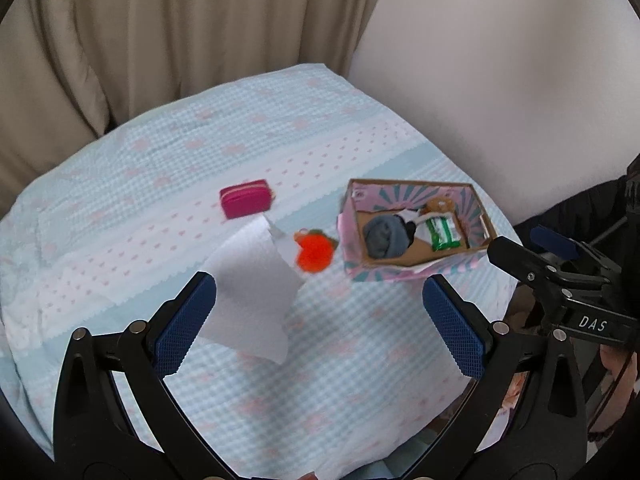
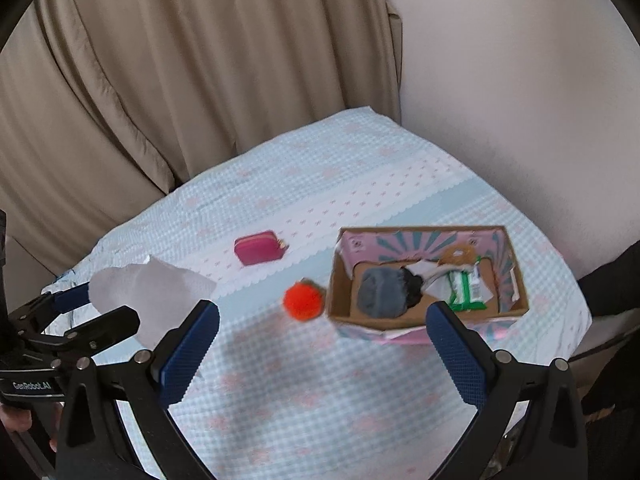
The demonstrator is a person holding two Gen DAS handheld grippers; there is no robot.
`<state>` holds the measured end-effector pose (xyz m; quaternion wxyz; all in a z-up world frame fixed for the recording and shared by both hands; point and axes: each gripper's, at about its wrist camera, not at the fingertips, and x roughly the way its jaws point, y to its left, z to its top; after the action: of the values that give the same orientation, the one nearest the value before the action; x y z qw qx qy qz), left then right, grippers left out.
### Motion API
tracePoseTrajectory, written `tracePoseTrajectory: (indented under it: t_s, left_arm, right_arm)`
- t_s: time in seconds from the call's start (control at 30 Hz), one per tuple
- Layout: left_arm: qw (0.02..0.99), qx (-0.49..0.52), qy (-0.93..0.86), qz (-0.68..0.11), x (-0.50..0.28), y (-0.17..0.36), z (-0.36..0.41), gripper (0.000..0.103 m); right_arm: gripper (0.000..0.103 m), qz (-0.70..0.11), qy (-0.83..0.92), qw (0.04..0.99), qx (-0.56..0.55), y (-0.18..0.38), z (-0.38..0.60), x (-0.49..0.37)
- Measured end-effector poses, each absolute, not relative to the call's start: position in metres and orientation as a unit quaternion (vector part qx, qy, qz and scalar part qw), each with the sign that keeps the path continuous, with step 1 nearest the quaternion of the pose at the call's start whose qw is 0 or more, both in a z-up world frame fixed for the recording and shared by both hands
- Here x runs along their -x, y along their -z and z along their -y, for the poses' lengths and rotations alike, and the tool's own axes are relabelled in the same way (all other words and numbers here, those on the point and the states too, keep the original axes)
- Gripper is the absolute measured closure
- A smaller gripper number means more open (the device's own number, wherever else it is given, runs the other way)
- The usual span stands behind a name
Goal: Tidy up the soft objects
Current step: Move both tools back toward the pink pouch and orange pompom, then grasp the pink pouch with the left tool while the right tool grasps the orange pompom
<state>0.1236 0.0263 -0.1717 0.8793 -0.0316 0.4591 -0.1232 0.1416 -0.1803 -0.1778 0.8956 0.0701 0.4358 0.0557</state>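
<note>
A white tissue (image 1: 250, 300) hangs beside my left gripper's (image 1: 320, 312) left pad, above the bed; the jaws stand wide open. In the right wrist view the tissue (image 2: 148, 292) sits at the left gripper's tips. An orange plush (image 1: 314, 252) (image 2: 303, 300) lies on the bedspread next to a pink cardboard box (image 1: 416, 270) (image 2: 420, 332). A magenta pouch (image 1: 246, 199) (image 2: 260, 248) lies further back. The box holds a grey soft item (image 1: 384, 238) (image 2: 378, 294), a green packet (image 1: 442, 234) (image 2: 466, 292) and a brown plush (image 1: 438, 205). My right gripper (image 2: 322, 340) is open and empty above the bed.
The bed has a light blue checked bedspread (image 1: 120, 220) (image 2: 320, 400). Beige curtains (image 1: 160, 40) hang behind it and a white wall (image 1: 500, 80) stands to the right. The bed edge falls away at the right, near the box.
</note>
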Motion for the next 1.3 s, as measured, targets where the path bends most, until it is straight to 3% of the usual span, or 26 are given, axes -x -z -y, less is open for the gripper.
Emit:
tracePoseTrajectory:
  t_s: [0.7, 1.3]
  left_arm:
    - [0.873, 0.034, 0.177, -0.454, -0.161, 0.245, -0.155, 0.000]
    - [0.881, -0.041, 0.202, -0.426, -0.323, 0.340, -0.096, 0.000]
  right_arm:
    - [0.000, -0.448, -0.003, 0.885, -0.123, 0.285, 0.082, -0.167]
    - [0.000, -0.476, 0.018, 0.870, -0.127, 0.401, 0.062, -0.240]
